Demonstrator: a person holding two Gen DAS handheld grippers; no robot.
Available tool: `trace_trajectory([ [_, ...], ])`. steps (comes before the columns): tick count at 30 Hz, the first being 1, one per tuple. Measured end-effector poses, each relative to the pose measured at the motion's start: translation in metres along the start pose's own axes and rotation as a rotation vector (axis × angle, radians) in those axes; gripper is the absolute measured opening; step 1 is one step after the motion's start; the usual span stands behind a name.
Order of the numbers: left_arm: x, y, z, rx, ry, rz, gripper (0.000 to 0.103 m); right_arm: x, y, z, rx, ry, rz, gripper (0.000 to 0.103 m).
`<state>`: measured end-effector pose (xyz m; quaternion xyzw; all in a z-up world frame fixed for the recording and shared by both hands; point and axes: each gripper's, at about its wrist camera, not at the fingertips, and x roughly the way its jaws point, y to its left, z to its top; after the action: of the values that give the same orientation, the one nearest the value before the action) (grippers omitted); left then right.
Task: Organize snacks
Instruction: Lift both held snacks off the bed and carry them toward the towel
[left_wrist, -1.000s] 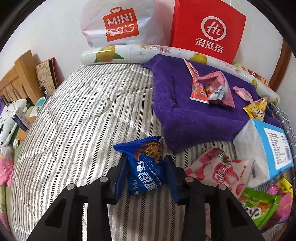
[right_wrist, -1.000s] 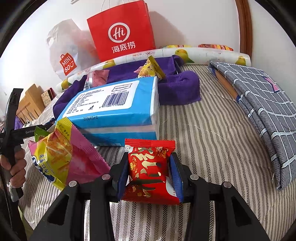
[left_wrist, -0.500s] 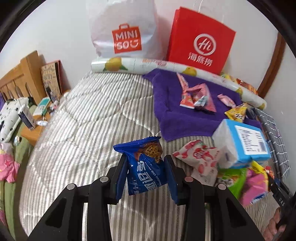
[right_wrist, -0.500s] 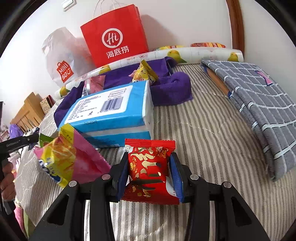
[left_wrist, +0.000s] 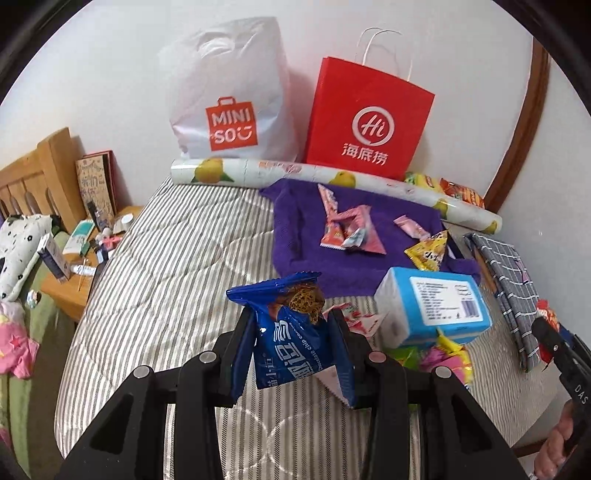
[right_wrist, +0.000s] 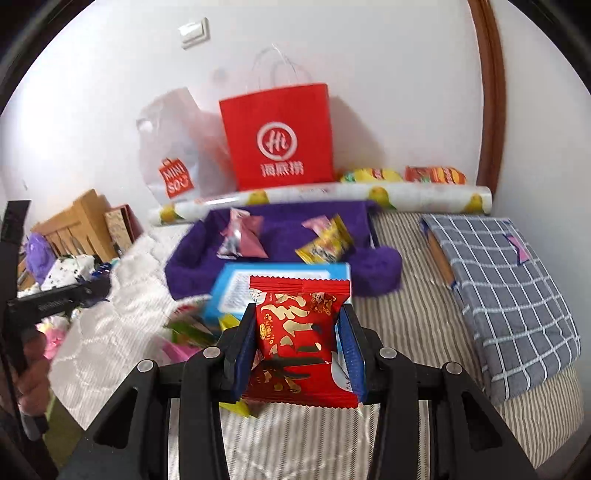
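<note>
Altogether two packets are pinched: left fingers (left_wrist: 291, 332) grip one blue packet (left_wrist: 295, 339), right fingers (right_wrist: 299, 339) one red packet (right_wrist: 301, 339)

Bedspread (left_wrist: 155, 280): grey and white stripes. Towel (left_wrist: 306, 236) on it: solid purple. Behind the towel, red paper bag (left_wrist: 367, 122) with white logo and white handles; left of it a white plastic bag (left_wrist: 231, 92) with an orange-red logo. Roll (left_wrist: 258, 171) along the towel's far edge: white with yellow lemon print. Tissue pack (left_wrist: 432, 302) in front of the towel: light blue and white. Right of the towel, folded cloth (right_wrist: 509, 291): grey-blue, white grid. Packet (left_wrist: 295, 332) in black left gripper (left_wrist: 291, 325): dark blue, white lettering. Packet (right_wrist: 299, 332) in black right gripper (right_wrist: 297, 336): red, gold print.
</note>
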<state>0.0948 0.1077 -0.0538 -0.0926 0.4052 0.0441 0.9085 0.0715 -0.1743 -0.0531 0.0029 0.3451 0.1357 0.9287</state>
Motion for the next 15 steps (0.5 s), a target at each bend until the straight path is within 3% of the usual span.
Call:
trace_trajectory([
  [8,-0.003,-0.016,0.023,0.044,0.004,-0.057,0.037,-0.003,0.007,0.030,0.028,-0.012,0.004,0.042],
  [12,0.005,-0.023,0.038,0.059,0.007,-0.082,0.037,0.002,0.011,0.044,0.000,-0.035,-0.044,0.042],
  [15,0.013,-0.026,0.052,0.059,0.006,-0.096,0.037,0.009,0.010,0.056,0.018,-0.025,-0.021,0.042],
])
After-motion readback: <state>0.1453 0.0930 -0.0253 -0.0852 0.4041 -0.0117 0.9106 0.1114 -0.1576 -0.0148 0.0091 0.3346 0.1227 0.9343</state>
